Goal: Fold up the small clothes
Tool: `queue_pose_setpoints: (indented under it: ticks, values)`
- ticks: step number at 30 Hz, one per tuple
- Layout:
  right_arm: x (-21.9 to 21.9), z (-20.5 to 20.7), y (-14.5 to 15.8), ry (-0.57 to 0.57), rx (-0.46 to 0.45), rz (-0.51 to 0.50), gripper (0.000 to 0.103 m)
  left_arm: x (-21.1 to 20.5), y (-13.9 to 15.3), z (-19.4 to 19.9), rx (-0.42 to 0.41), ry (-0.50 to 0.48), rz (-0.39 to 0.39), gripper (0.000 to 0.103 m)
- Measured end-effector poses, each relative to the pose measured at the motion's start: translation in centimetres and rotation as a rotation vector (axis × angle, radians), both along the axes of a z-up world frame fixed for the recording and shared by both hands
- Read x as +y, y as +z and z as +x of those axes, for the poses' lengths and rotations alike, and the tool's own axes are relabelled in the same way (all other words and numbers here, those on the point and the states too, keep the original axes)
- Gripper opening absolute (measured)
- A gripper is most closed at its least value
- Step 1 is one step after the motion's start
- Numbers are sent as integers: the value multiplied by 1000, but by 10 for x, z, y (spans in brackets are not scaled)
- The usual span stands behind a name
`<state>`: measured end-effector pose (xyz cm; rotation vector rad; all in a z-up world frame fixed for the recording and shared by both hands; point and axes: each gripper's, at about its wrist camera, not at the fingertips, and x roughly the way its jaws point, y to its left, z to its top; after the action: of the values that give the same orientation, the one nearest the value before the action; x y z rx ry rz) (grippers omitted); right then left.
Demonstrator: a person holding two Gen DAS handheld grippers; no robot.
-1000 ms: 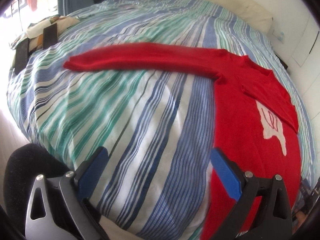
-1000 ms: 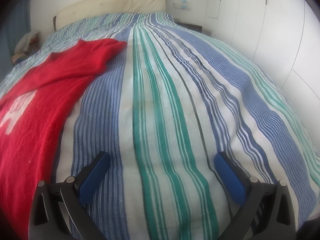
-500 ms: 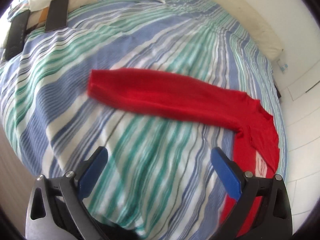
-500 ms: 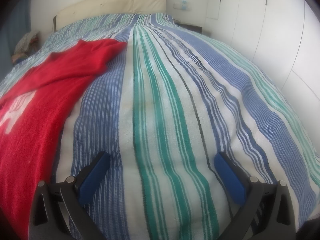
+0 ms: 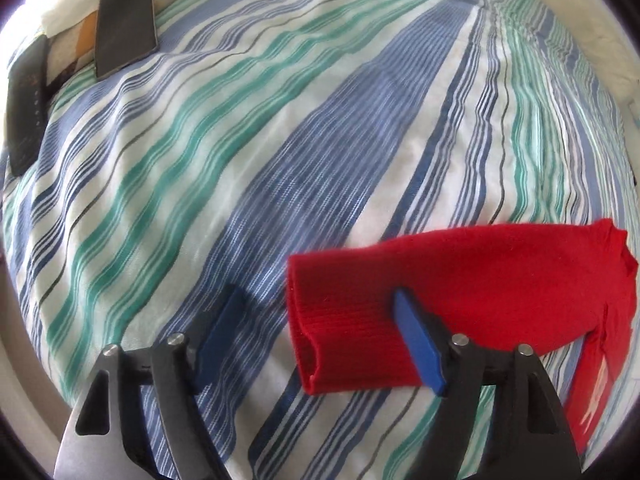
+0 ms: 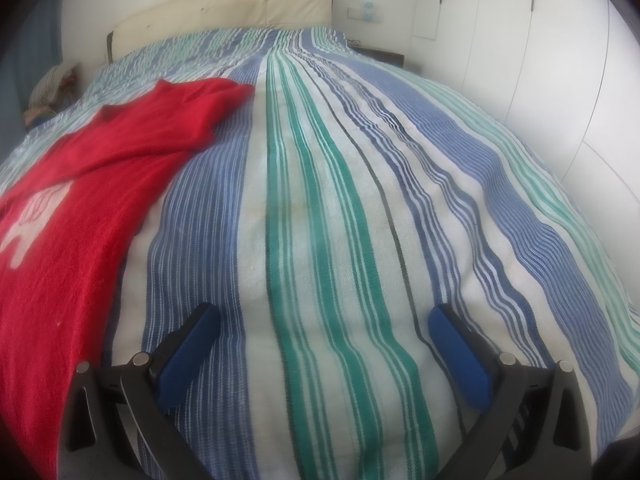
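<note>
A red long-sleeved sweater (image 6: 80,208) with a white print lies flat on the striped bedspread (image 6: 320,200). In the left wrist view its outstretched sleeve (image 5: 460,280) ends in a ribbed cuff (image 5: 316,340) that sits between the fingers of my left gripper (image 5: 320,332). The jaws are open around the cuff; the right fingertip (image 5: 416,344) rests over the sleeve and the left one is on the bedspread. My right gripper (image 6: 320,352) is open and empty over bare bedspread, to the right of the sweater's body.
Two dark flat rectangular objects (image 5: 124,20) (image 5: 26,100) lie near the far left corner of the bed. A beige headboard (image 6: 224,12) and white wardrobe doors (image 6: 560,60) border the bed. A pile of fabric (image 6: 52,88) sits at the far left.
My left gripper has moved left along the sleeve and down close to the bed, so the cuff now lies between its open fingers. The right gripper has not moved.
</note>
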<state>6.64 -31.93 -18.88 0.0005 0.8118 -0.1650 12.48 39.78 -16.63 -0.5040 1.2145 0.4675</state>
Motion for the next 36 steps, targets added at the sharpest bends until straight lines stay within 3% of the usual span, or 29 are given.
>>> queue_pose_setpoints:
  ticks: [1,2,4,8,11,14,18,23,25,26,27,29,33,36]
  values:
    - [0,0,0,0,0,0,103,-2,3,0,-4,-2,-4,20]
    - [0,0,0,0,0,0,103,-3,8,0,-19,0,-44,5]
    - [0,0,0,0,0,0,103,-12,33,4,-27,-4,-7,5]
    - [0,0,0,-1,1,-1,103,-57,112,31,-91,-145,94,5]
    - [0,1,0,-1,3,-3,103,-112,178,62,-198,-303,114,5]
    - [-1,2,0,-1,5,-5,103,-186,226,99,-290,-463,96,5]
    - [-1,2,0,-2,5,-6,103,-284,253,133,-364,-643,2,5]
    - [0,2,0,-2,5,-6,103,-389,238,156,-381,-810,-32,5]
    - [-1,2,0,-2,5,-6,103,-417,219,165,-371,-859,-83,10]
    - [0,2,0,-2,5,-6,103,-427,207,168,-352,-870,-107,21]
    - [-1,2,0,-2,6,-6,103,-434,195,171,-323,-865,-116,49]
    - [0,1,0,-2,5,-6,103,-430,175,168,-295,-815,-92,78]
    - [-1,2,0,-1,5,-3,103,-379,147,150,-256,-704,-49,80]
    - [-2,3,1,0,11,-1,103,-321,122,122,-244,-571,74,90]
